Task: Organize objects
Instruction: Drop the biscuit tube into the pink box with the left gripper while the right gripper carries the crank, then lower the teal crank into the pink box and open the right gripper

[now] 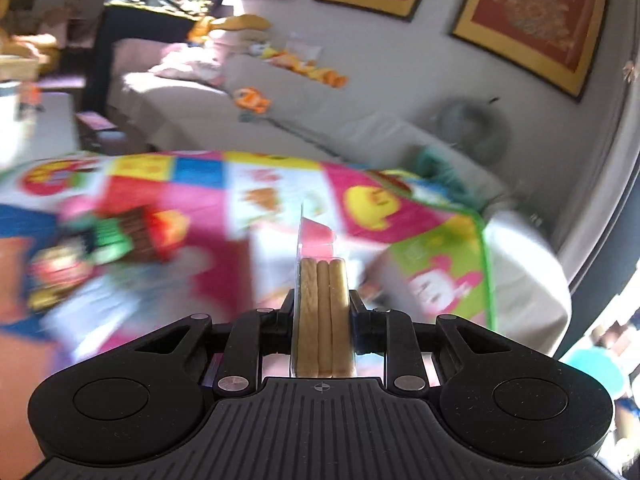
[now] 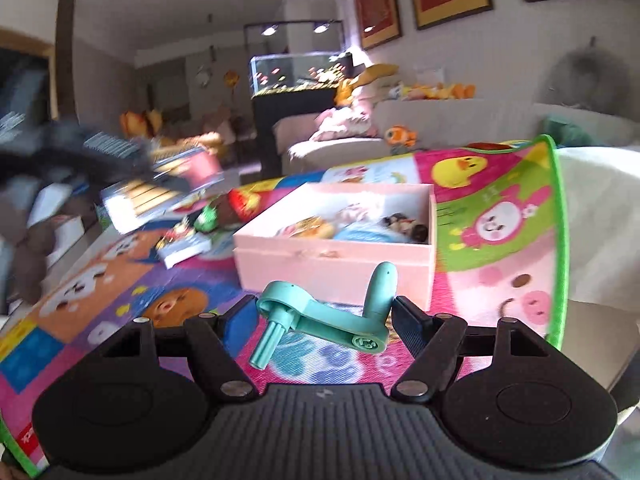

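A clear blister pack of three tan sticks [image 1: 323, 312] rides edge-on in the left gripper [image 1: 322, 304], whose jaws are clamped tight on its flat faces, above a bright patchwork play mat [image 1: 280, 184] that covers the surface; the view behind it is smeared with blur. The pack looks light and fairly stiff, though its thin plastic shell is slick and could bow or slide if squeezed near the rim, so a hold low on the body, where the sticks back up the plastic, seems the safest. In the right gripper [image 2: 326, 314] the jaws stand well apart yet bear on the two ends of a teal plastic crank handle [image 2: 326, 312], which spans the gap crosswise, knob toward the right pad and stubby shaft pointing down at the left. The crank appears rigid, light and hard-surfaced; held only by its ends it could pivot, and a grip across the flat arm would probably sit steadier. Just beyond it, toward the mat's far right corner, an open pink box [image 2: 336, 248] already holds several small items and reads as the likely destination for both pieces. More loose packets and toys [image 2: 188, 236] lie scattered near the mat's far left edge, with a pale sofa [image 2: 440, 120] behind.
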The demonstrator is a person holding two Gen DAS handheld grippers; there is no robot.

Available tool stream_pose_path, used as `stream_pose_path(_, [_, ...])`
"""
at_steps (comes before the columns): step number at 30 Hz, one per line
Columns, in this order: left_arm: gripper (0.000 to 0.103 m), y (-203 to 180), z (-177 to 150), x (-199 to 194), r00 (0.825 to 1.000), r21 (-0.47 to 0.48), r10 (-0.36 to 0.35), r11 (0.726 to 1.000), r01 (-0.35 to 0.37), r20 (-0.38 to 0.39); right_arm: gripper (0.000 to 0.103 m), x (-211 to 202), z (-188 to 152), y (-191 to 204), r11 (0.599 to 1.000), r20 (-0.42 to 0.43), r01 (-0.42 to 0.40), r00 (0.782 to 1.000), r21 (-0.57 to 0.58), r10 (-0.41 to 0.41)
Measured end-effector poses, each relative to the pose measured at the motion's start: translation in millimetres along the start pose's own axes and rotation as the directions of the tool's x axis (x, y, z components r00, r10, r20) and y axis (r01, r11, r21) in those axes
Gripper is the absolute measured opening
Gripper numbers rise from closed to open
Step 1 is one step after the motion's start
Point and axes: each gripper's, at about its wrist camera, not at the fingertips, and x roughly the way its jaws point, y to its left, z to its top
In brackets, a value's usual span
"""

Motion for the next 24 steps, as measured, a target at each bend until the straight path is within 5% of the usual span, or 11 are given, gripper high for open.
stream_pose_path(5, [0.026, -23.1, -3.8, 47.1, 0.997, 0.023, 0.065, 0.998, -0.066, 0.030, 0.073, -5.7, 2.3, -9.3, 1.000, 0.036, 0.015, 0.999, -0.009, -0.014])
stream_pose_path(8, [0.026, -15.6, -6.7, 34.7, 0.997, 0.007, 0.038, 0.999, -0.038, 0.069, 0.073, -4.5, 2.6, -16.0, 1.000, 0.042, 0.019, 0.999, -0.011, -0.018])
stream_pose_path(13, [0.026, 10.0, -23.1, -3.6, 0.994, 0.071, 0.094, 0.993, -0.098, 0.062, 0.073, 10.1, 16.9, -23.6, 1.000, 0.015, -0.008, 1.000, 0.029, 0.007])
stream_pose_path(20, [0.026, 58.4, -70.1, -51.5, 0.991, 0.032, 0.134, 0.991, -0.133, -0.013, 0.073, 82.3, 114.9, -28.8, 0.994, 0.001, -0.067, 0.998, 0.092, 0.067])
stream_pose_path(24, [0.026, 82.4, -75.2, -71.0, 0.990, -0.021, 0.143, 0.989, -0.143, 0.003, 0.076, 157.4, 168.7, -25.3, 0.986, -0.096, -0.050, 0.993, 0.156, 0.065])
